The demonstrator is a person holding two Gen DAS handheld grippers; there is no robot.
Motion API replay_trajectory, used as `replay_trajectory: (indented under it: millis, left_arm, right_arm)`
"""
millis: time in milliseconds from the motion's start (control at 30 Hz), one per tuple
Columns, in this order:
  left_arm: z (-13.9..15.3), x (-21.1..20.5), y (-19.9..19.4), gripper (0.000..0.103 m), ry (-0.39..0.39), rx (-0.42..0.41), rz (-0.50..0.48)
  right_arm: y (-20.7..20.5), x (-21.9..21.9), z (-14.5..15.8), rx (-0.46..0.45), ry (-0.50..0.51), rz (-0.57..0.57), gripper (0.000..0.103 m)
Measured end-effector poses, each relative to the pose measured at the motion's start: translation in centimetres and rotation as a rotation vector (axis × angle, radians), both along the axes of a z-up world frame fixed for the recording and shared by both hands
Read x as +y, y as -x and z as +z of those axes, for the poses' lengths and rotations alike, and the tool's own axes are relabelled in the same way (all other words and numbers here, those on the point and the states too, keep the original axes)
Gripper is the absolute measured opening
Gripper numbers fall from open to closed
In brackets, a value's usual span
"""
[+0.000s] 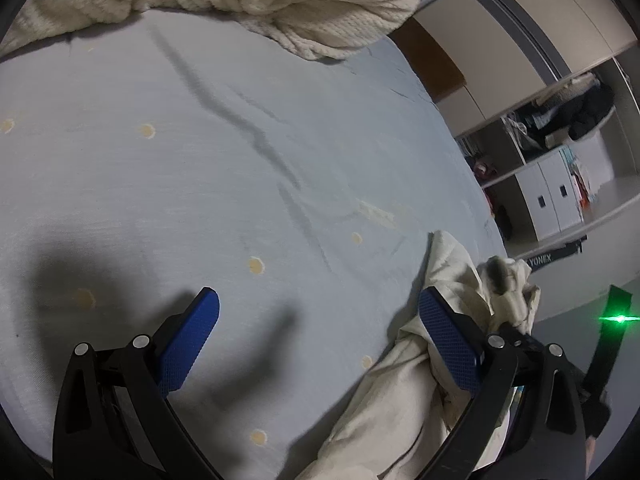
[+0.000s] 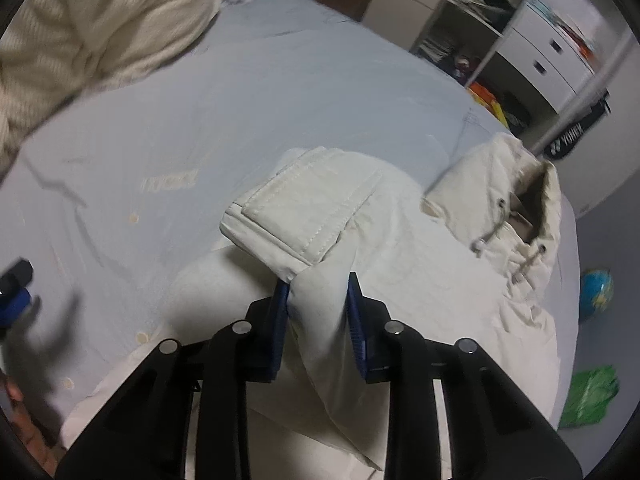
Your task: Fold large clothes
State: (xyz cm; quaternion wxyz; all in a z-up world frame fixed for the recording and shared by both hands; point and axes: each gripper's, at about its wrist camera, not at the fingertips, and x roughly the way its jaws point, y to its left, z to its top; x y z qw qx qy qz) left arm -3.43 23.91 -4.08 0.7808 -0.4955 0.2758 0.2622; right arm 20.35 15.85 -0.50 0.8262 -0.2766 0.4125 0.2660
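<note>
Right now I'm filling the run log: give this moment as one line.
left hand-held gripper: open, empty | right hand-held gripper: shut on jacket fold | bed sheet: mostly bare

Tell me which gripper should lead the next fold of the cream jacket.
Probably the right. The right gripper is pinched on a fold of the cream jacket just below its cuff. The left gripper stands open over bare blue sheet, with jacket fabric only beside its outer finger.

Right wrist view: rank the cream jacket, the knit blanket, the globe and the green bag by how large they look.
1. cream jacket
2. knit blanket
3 and 4. green bag and globe: similar apparent size, not ranked.

The jacket lies nearest the camera, so true sizes are unsure.
</note>
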Motion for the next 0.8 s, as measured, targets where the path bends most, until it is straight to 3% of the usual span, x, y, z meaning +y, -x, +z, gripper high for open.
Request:
replay_trajectory:
  millis: [400, 800]
  left_arm:
    - [1.0, -1.3, -1.3, 0.096, -0.075, -0.001, -0.080]
    - [2.0, -2.9, -2.5, 0.096, -0.149, -0.007, -0.167]
  right_arm:
    - [-3.7, -13.6, 5.0, 0.041, -0.288, -0.265, 0.024]
    - [-4.3, -27.2, 3.8, 0.100, -0.514, -0.525, 0.024]
